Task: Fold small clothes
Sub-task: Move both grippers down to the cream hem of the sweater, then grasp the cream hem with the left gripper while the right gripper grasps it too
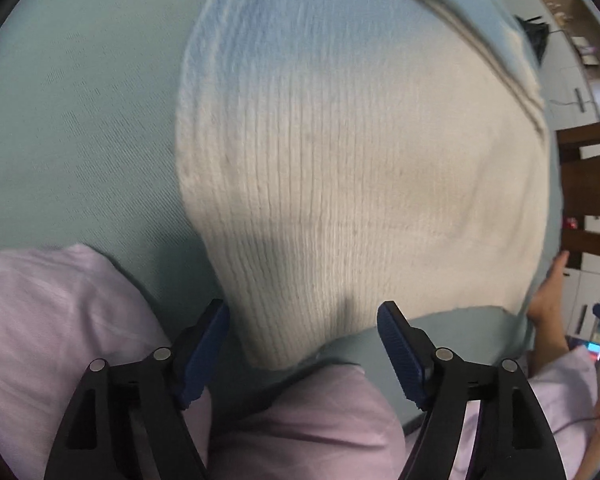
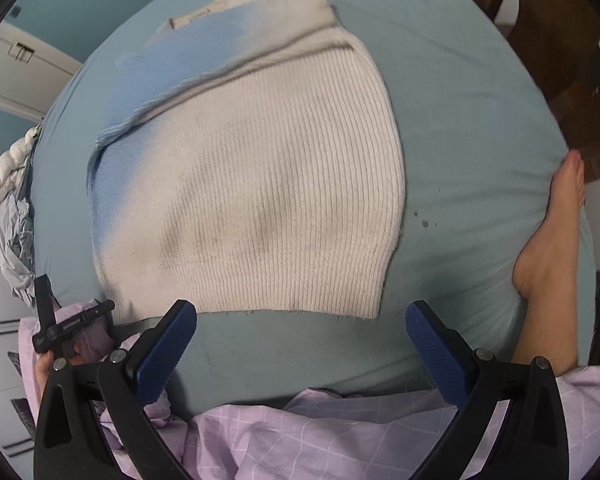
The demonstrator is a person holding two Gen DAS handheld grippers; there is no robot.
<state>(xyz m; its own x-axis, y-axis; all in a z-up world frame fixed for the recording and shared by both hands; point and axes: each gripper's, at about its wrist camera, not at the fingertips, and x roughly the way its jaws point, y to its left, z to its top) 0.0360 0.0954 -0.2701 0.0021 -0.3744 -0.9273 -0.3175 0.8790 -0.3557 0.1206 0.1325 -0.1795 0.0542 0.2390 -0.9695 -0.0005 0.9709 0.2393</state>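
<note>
Looking down from both cameras, the closest thing is the person's lap in lilac checked pyjamas, right under the tools. The left gripper has its blue fingers spread apart, with the near corner of the knit sweater lying between them — but the pads do not press it. The right gripper is spread too, and only bare bed sheet sits between its fingers; the sweater's near hem is just past their tips.

The sweater is cream with a pale blue part, lying flat on the sheet, its far end already folded over.

What could go wrong? If the left fingers close too low, they may pinch the sheet or the pyjamas along with the knit, and the sheet would lift with it. The right gripper may shut short of the hem and catch nothing. One side would then rise alone — the fold would go crooked. A bare foot rests beside the sweater and could get bumped.
</note>
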